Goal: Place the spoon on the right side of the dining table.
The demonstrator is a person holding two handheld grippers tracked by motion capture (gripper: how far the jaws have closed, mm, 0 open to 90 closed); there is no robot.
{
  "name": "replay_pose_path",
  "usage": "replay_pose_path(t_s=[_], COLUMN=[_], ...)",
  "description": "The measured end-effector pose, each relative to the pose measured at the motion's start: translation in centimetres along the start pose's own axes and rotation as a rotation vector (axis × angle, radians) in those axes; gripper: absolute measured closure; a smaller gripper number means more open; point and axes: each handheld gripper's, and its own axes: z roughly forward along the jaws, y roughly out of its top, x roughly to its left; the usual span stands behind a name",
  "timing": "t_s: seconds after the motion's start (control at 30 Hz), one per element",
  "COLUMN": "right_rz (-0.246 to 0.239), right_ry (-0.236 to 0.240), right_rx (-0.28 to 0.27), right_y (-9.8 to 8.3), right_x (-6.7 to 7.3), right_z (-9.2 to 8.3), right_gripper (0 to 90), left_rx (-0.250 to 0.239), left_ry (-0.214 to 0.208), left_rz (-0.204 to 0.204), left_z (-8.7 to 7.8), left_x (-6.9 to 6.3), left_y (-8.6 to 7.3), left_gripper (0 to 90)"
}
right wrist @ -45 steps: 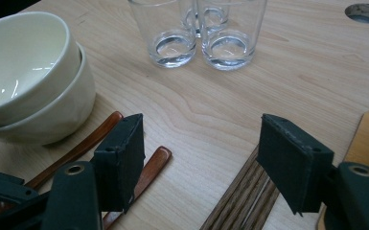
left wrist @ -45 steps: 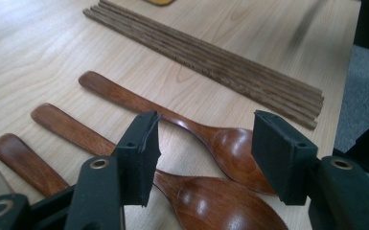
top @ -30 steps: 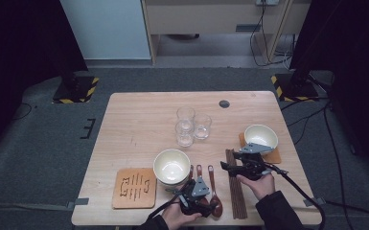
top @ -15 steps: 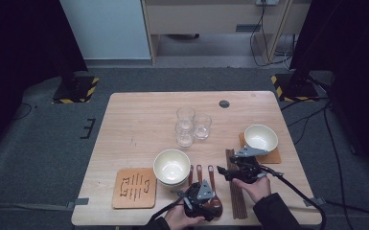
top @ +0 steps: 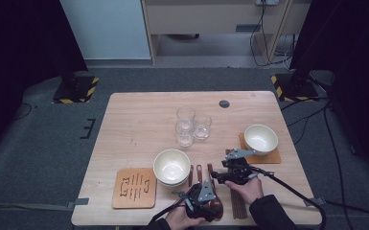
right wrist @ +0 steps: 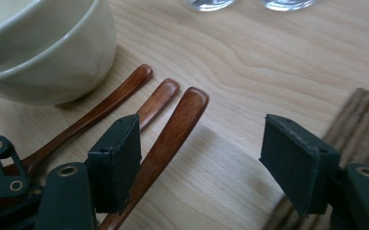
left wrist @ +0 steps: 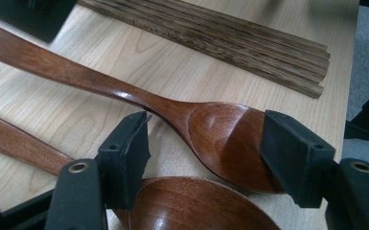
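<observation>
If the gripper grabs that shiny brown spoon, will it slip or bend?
The spoon looks like solid wood, so it probably stays stiff. Its glossy, rounded bowl may slide between the left gripper pads. It looks thin and likely light, so a nudge would probably skid it across the smooth table.

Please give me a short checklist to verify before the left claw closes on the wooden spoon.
1. Spoon bowl lies between the left claw pads: ok.
2. Pads already pressing the spoon: not ok, jaws have been opening; the far pad's contact is unclear.
3. Second spoon outside the grip: cannot tell, it lies close beneath.
4. Right claw open over a spoon handle, holding nothing: ok.
5. Chopsticks apart from the spoon: ok.
</observation>
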Motion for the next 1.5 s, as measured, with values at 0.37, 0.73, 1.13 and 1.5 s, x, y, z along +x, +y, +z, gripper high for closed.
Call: replay_pose_path(t_s=[0.37, 0.73, 1.13, 1.5], right_rz=[-0.010, 0.003, 0.041, 0.127], right_ry=[0.024, 0.031, 0.081, 0.150], right_rx=[0.045, 0.083, 0.057, -0.004], right_y=[-0.3, -0.5, 0.0, 0.5], right_x=[0.3, -0.2, -0.2, -0.7], right_z=[1.0, 1.5, 0.8, -0.2], right_gripper=[33.6, 51.0, 59.4, 68.5], left_rx=[-0.010, -0.015, -0.016, -0.022], left_ry=[0.006, 0.003, 0.007, 0.034], left_rz=[0.007, 0.008, -0.007, -0.006], left_z=[-0.1, 0.0, 0.0, -0.1], left_x=[-0.1, -0.1, 0.0, 0.1], left_y=[-0.2, -0.2, -0.2, -0.2], left_gripper=[33.4, 33.7, 32.7, 30.3])
